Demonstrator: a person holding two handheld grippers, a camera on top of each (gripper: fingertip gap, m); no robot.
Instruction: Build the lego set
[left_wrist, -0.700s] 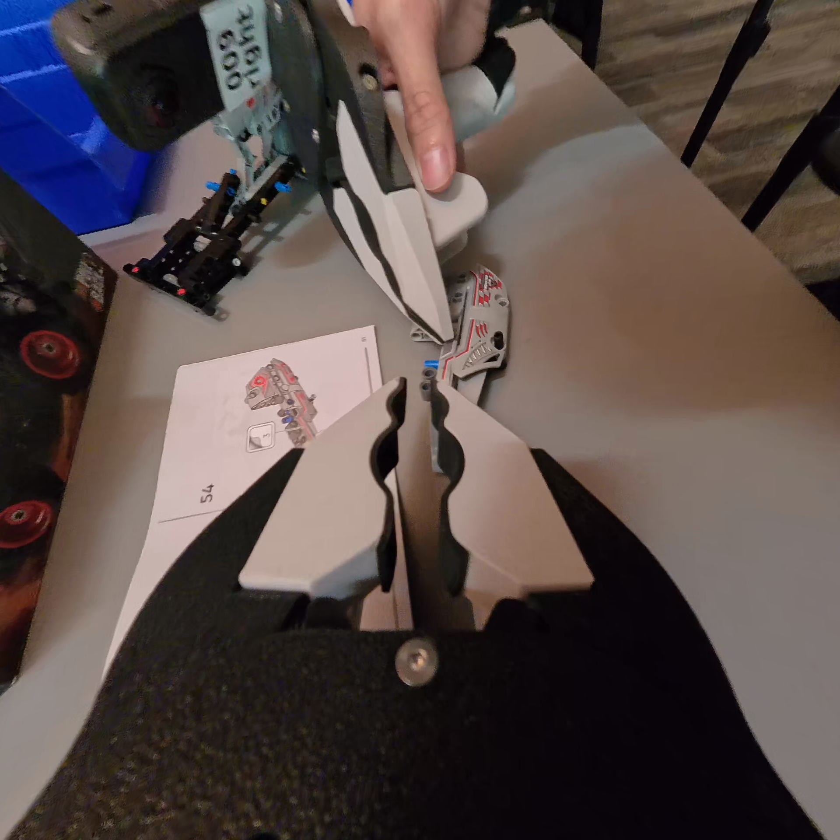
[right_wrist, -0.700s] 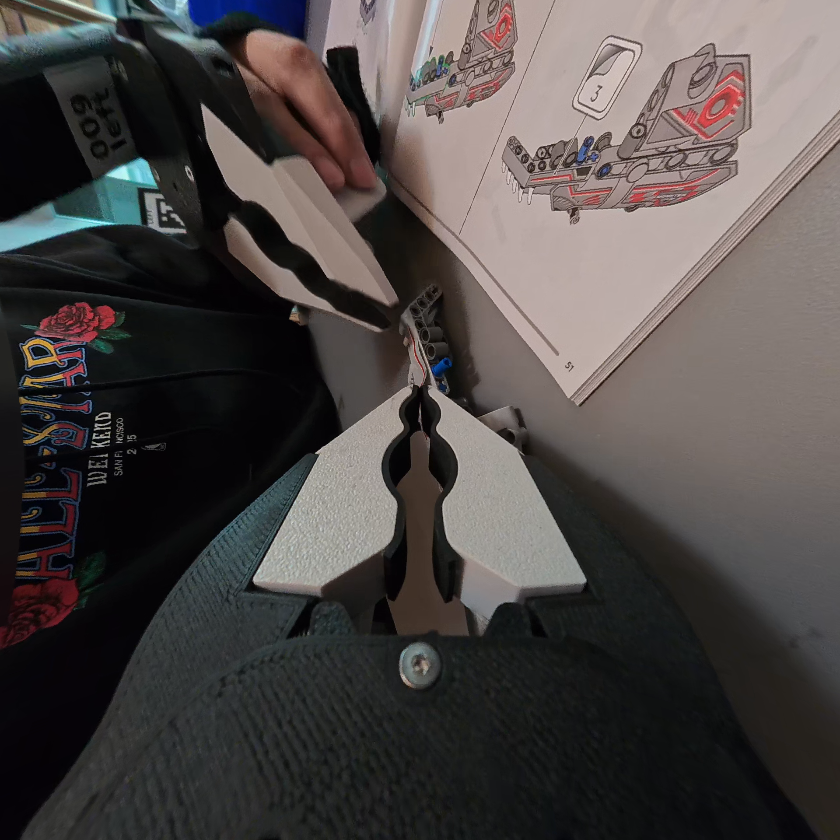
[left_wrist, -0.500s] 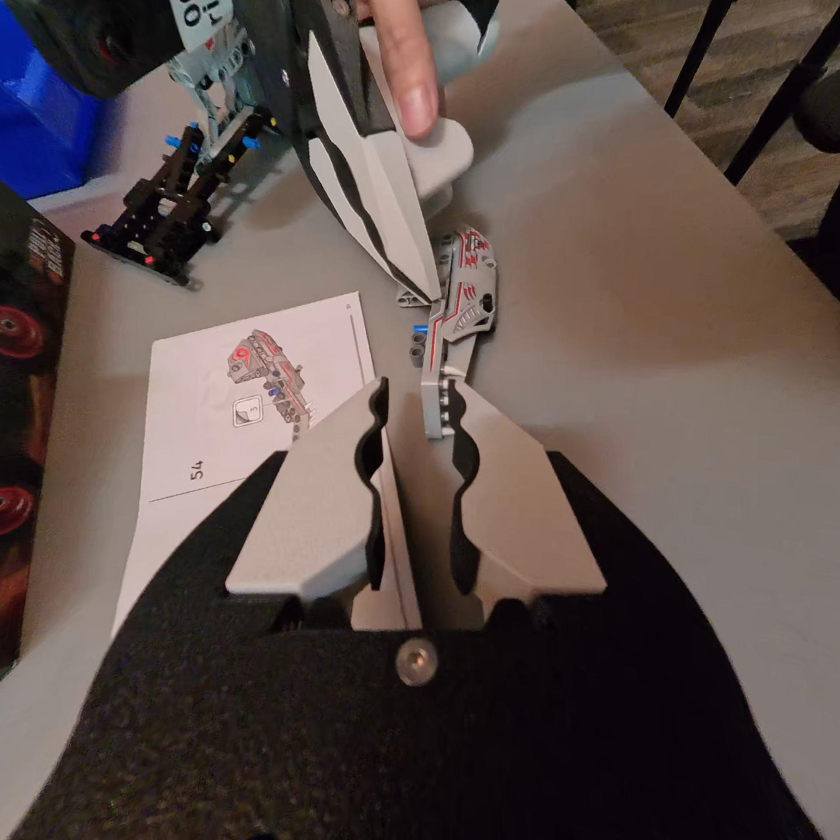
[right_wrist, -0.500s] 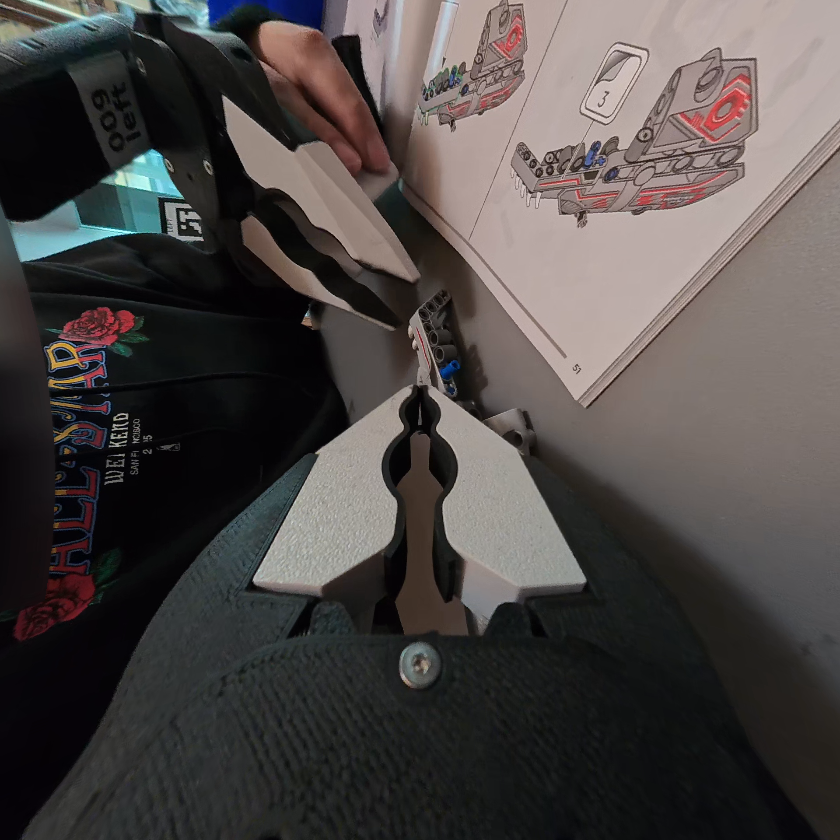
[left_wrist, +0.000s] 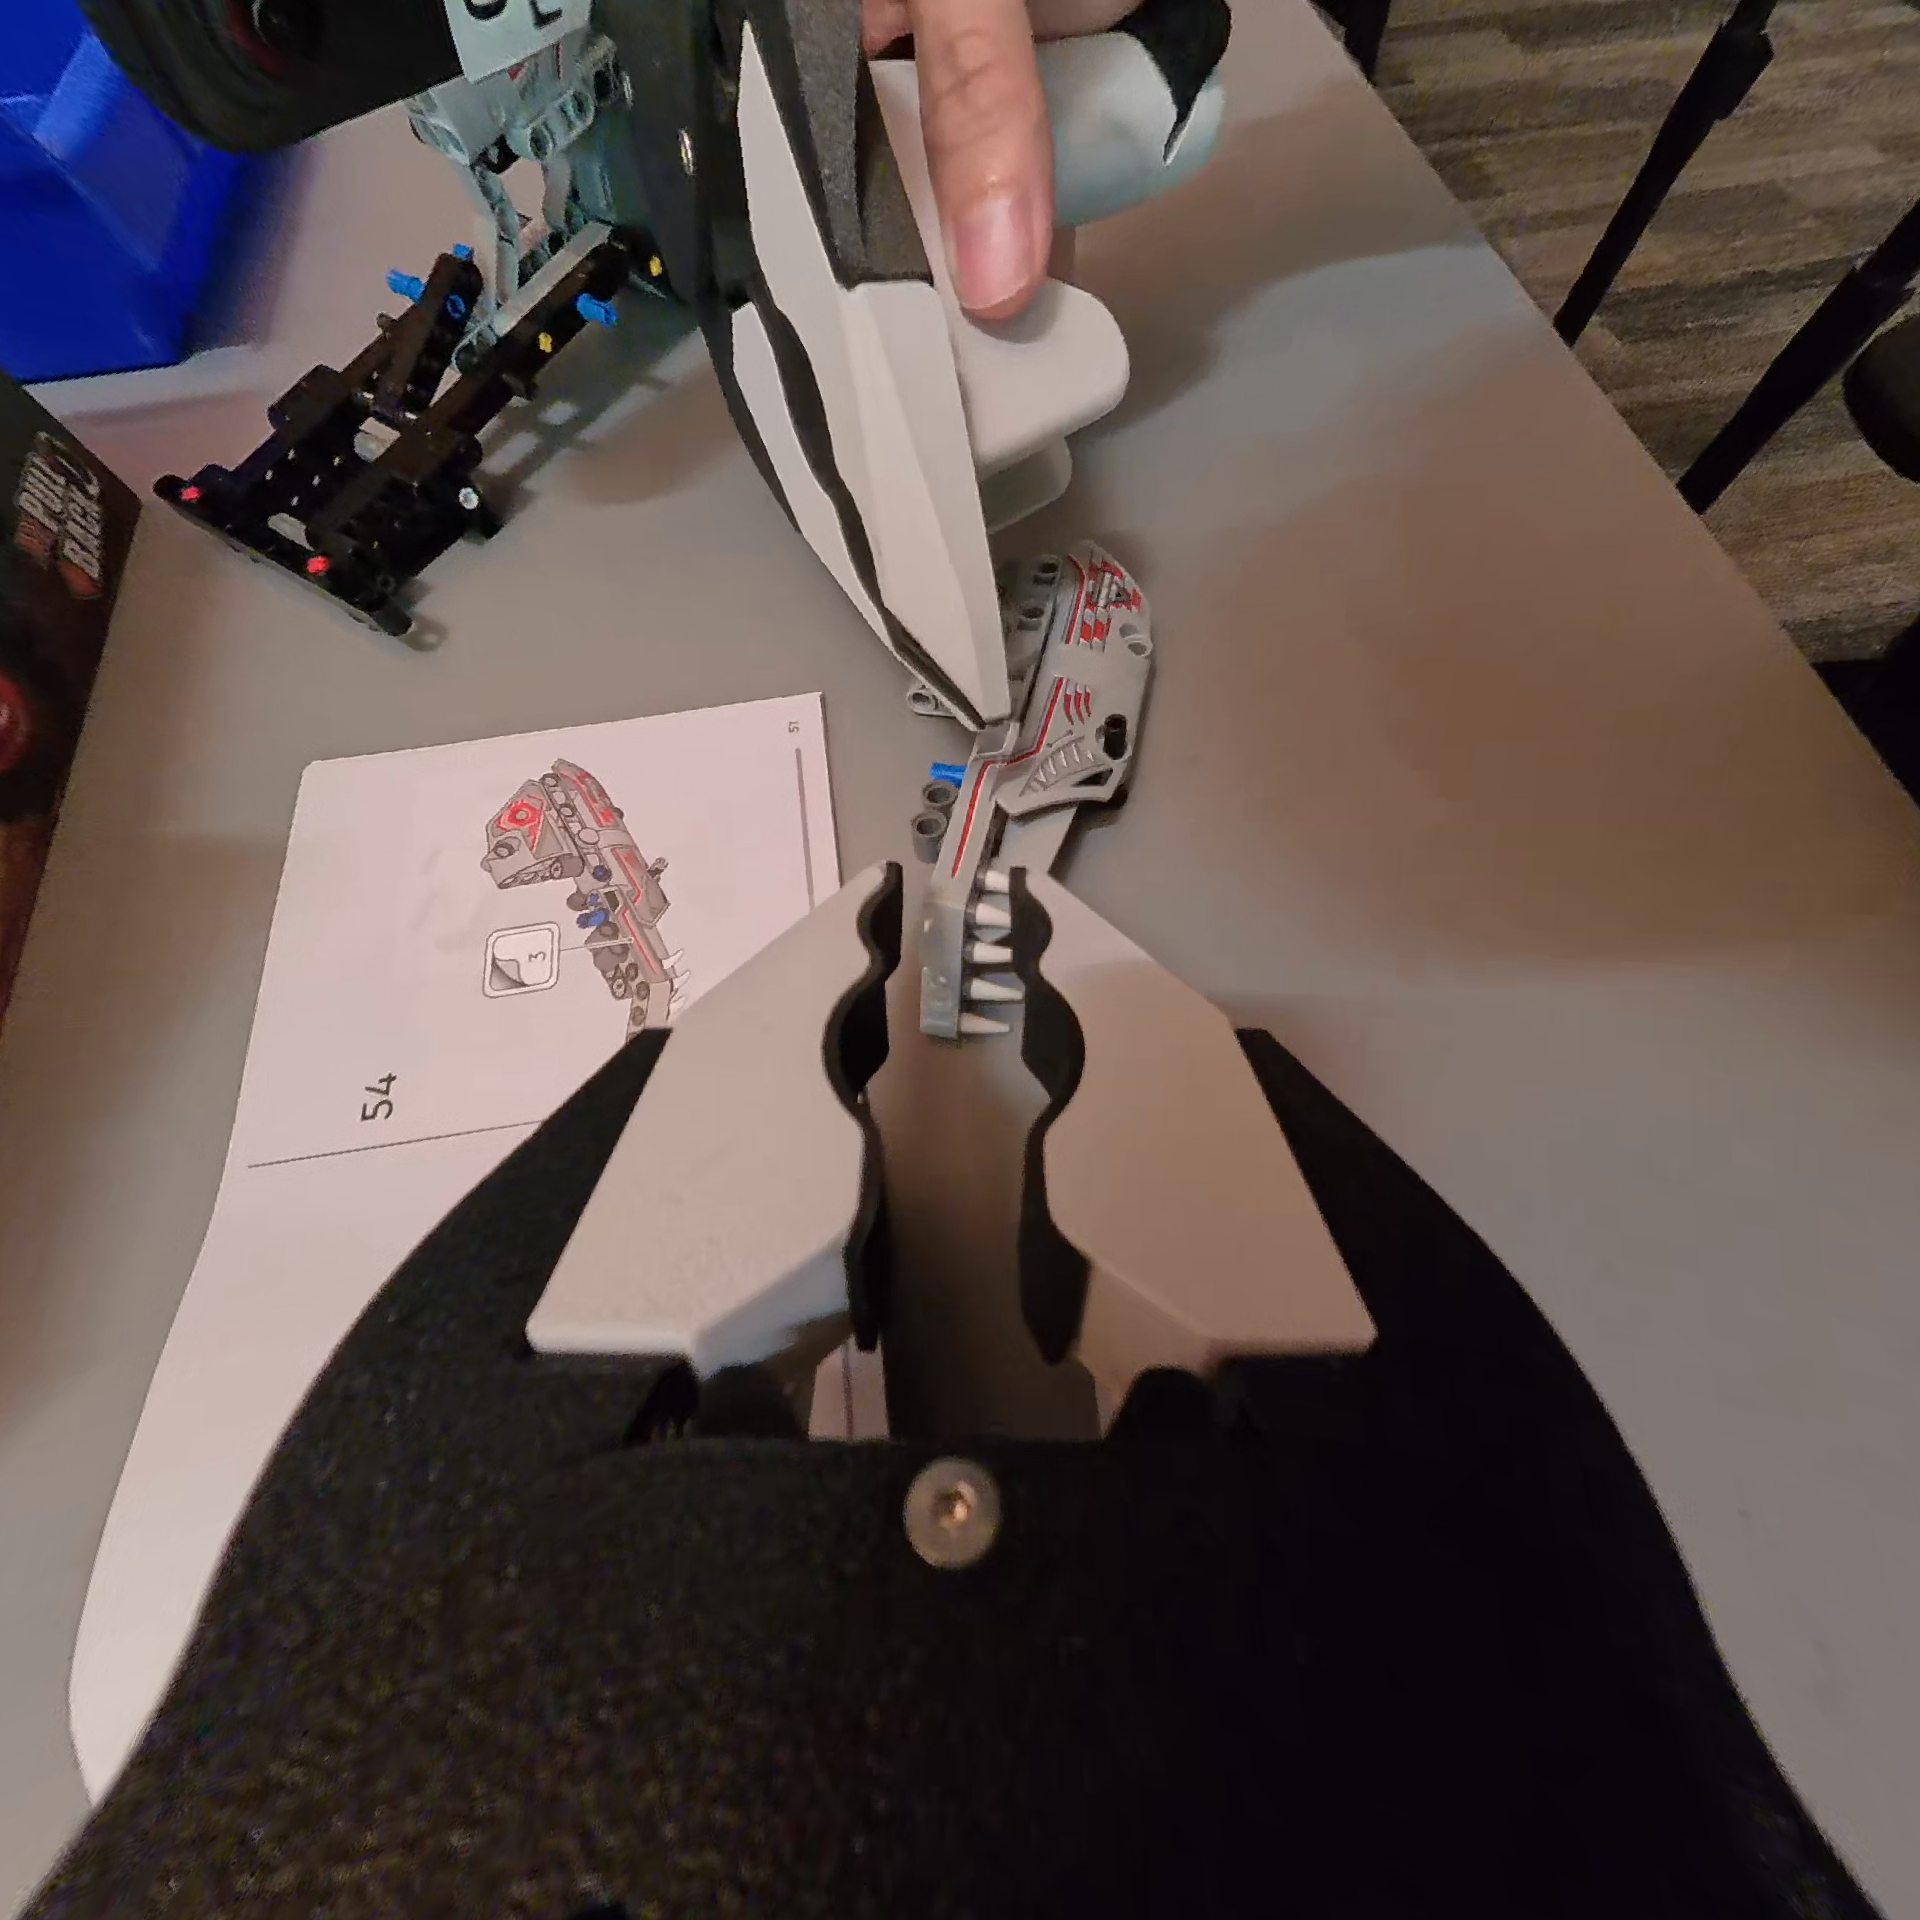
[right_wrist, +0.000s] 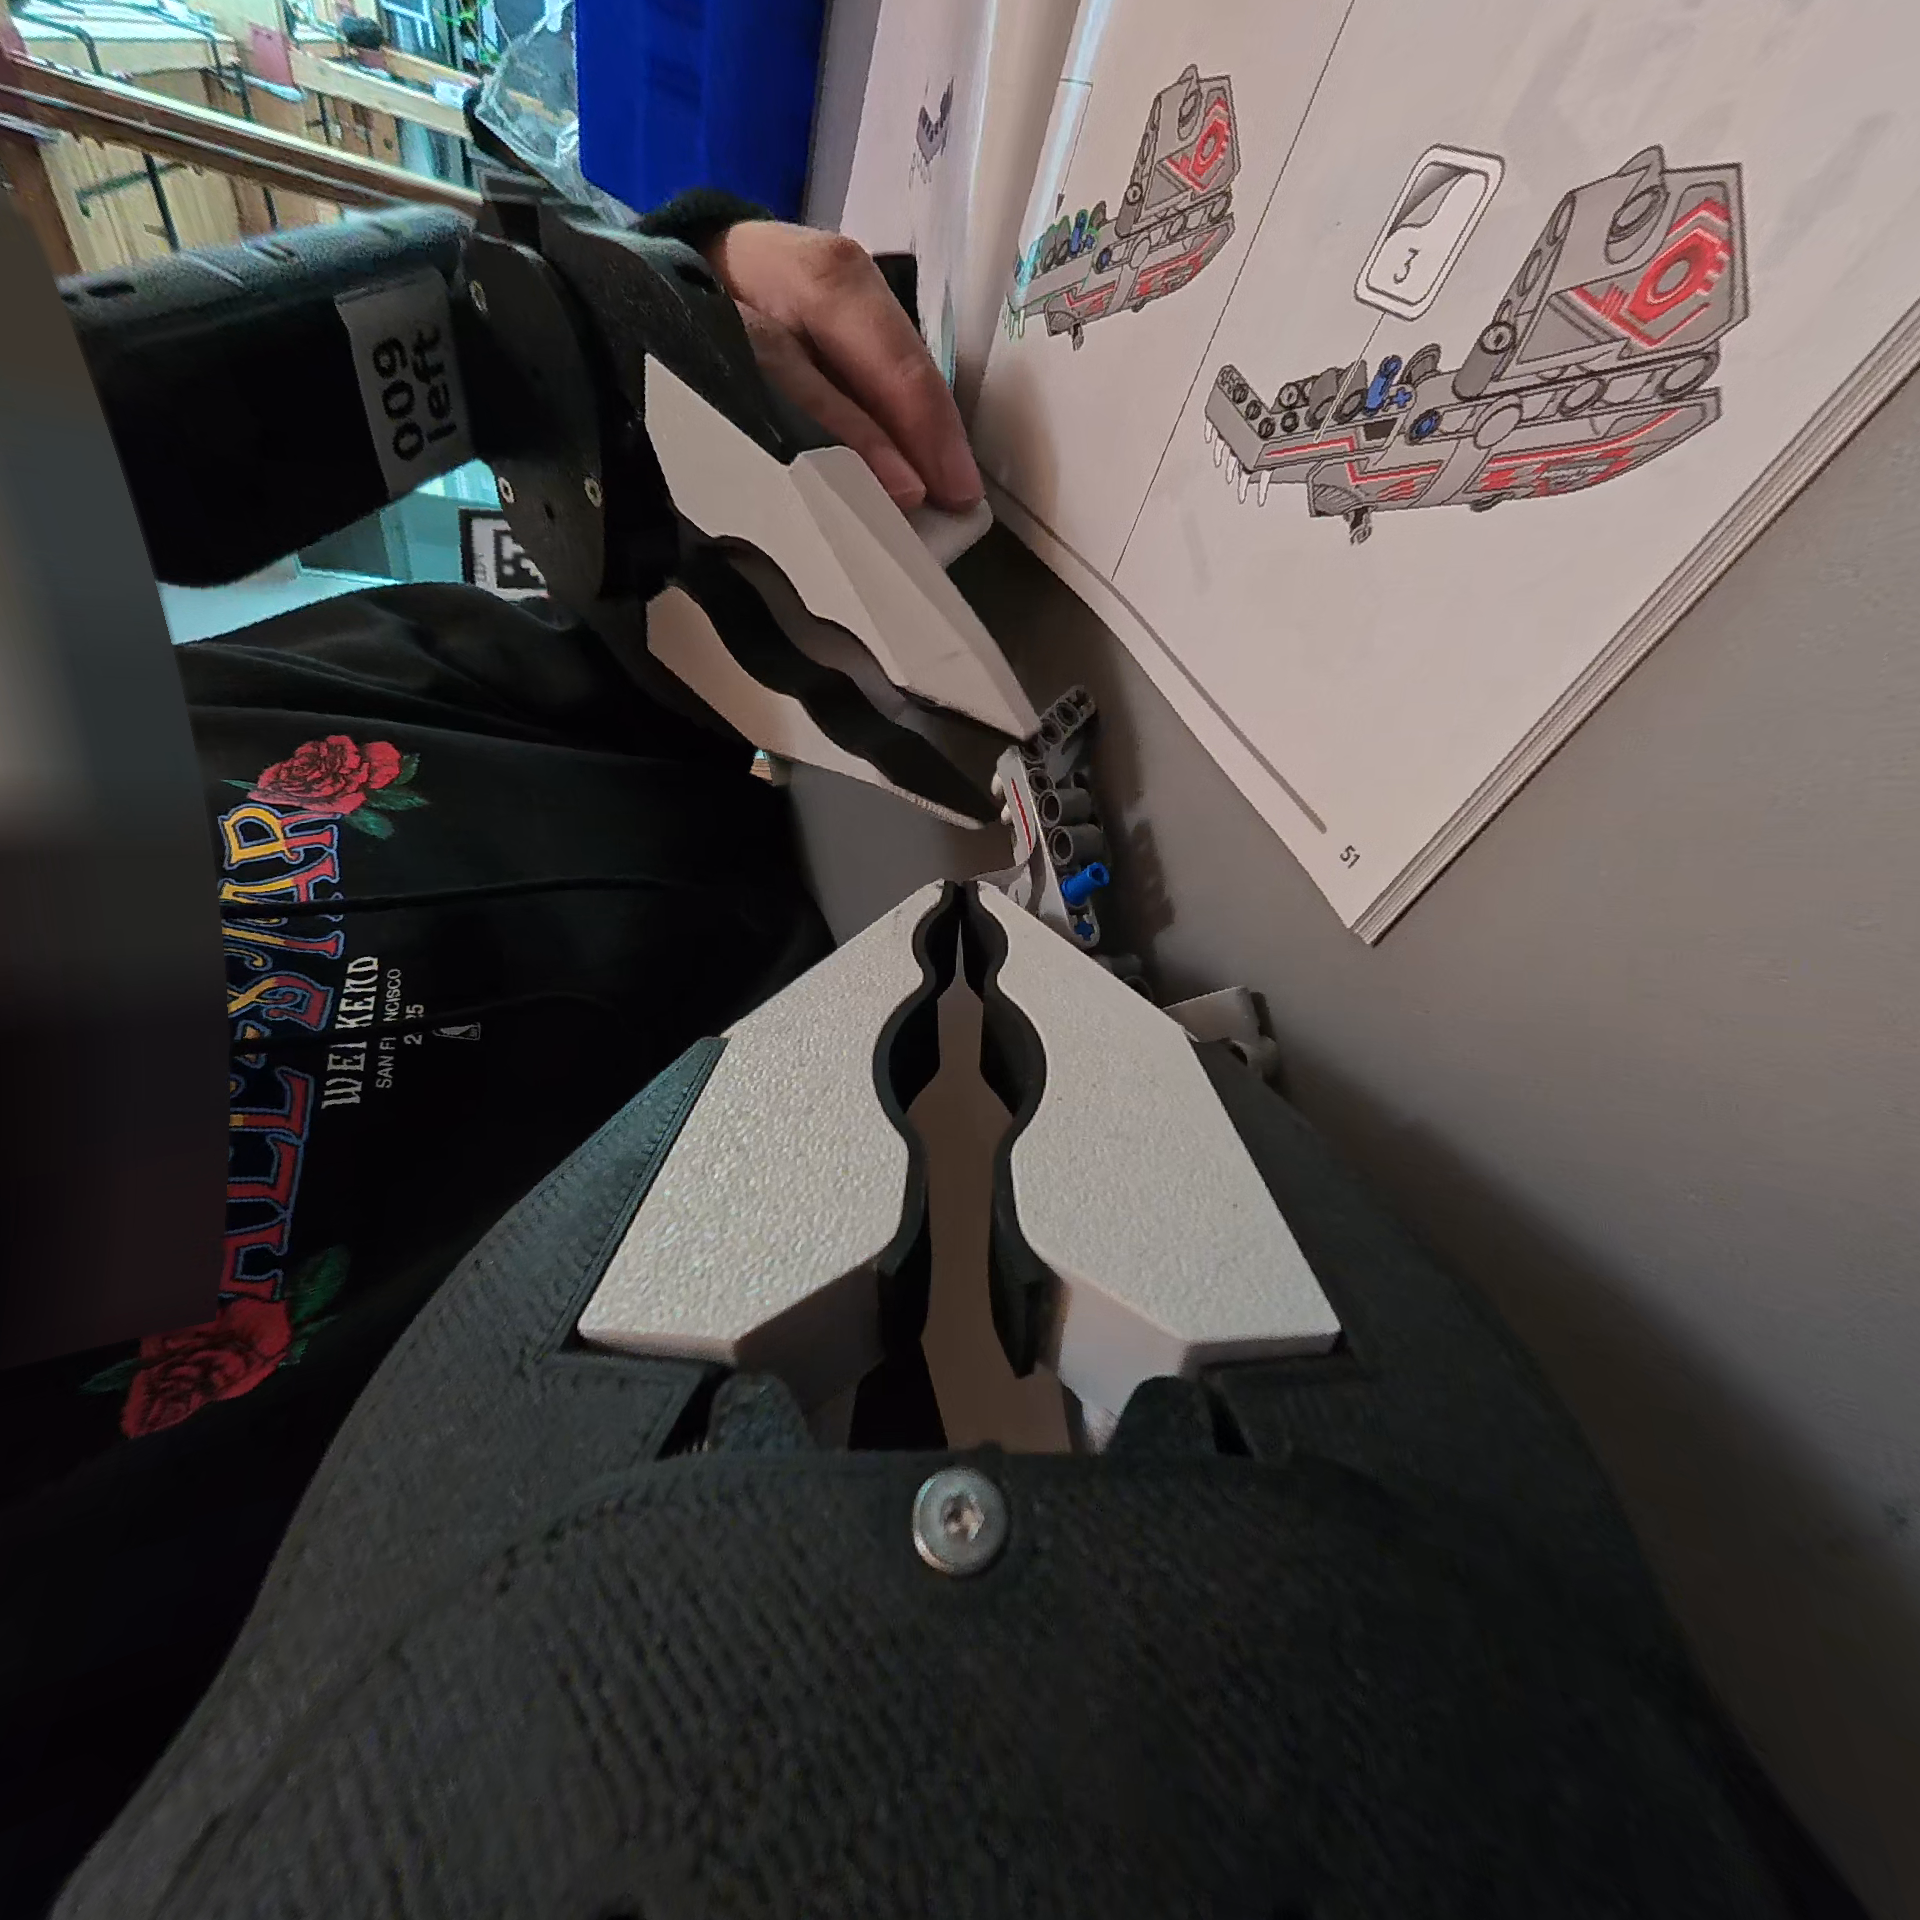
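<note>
Left wrist view: the left gripper (left_wrist: 951, 883) stands released around the toothed end of the grey, red-striped lego jaw piece (left_wrist: 1023, 790) on the grey table (left_wrist: 1455, 935); centre it before squeezing. Right wrist view: the right gripper (right_wrist: 961, 899) grasps that piece's far end; hold it steady.

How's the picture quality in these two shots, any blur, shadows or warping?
Left wrist view: mostly sharp; the right gripper casts a soft shadow across the table; edges bend from the wide lens. Right wrist view: the booklet is crisp, the left gripper slightly blurred, and a blurred patch covers the left edge.
</note>
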